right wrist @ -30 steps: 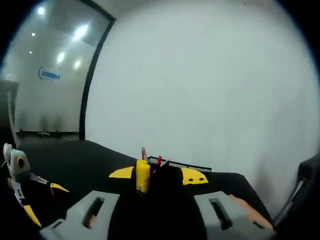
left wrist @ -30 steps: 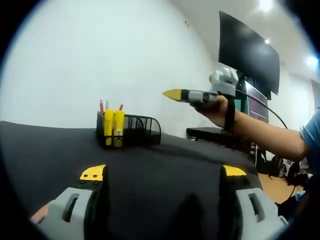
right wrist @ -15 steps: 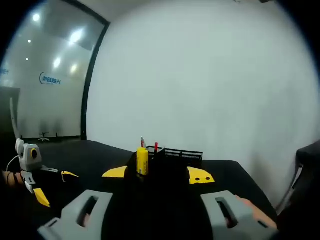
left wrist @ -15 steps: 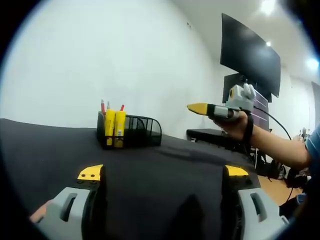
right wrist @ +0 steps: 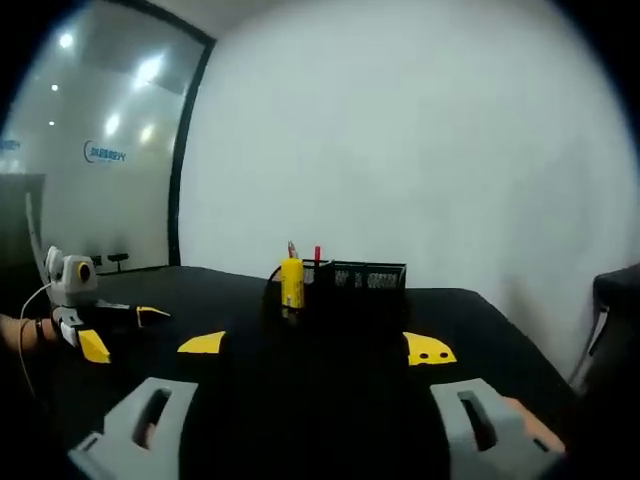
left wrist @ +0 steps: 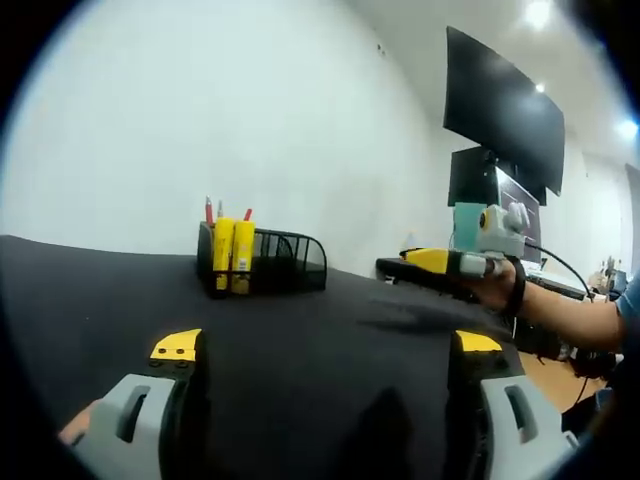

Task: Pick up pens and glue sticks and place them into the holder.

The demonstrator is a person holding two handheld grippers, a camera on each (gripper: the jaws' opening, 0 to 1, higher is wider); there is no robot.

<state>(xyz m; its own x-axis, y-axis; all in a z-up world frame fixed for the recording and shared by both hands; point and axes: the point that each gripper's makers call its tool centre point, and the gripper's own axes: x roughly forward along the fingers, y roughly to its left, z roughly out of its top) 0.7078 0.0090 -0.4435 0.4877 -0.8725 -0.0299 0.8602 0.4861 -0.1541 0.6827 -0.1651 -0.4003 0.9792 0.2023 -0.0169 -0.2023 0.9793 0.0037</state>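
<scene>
The bench (left wrist: 120, 290) is covered in a dark cloth, and toward its far side stands the black mesh holder (left wrist: 275, 262), already carrying two yellow glue sticks (left wrist: 232, 256) upright at its left end with red-tipped pens (left wrist: 209, 211) poking up beside them. In the right gripper view the same holder (right wrist: 365, 277) sits straight ahead, one glue stick (right wrist: 291, 282) at its near corner.

Both sets of tongs are spread wide with nothing between them: the left tongs (left wrist: 326, 348) hover low over bare cloth, and the right tongs (right wrist: 318, 347) do the same, also visible from the side in the left gripper view (left wrist: 440, 262).

No loose pen or glue stick can be made out on the cloth from here, so the job looks close to done or between picks. To do the next pick well, I would first turn a camera across the bench to find anything left, approach it with the jaws straddling its narrow width, and drop it into a free section of the holder rather than onto the crowded left end.
</scene>
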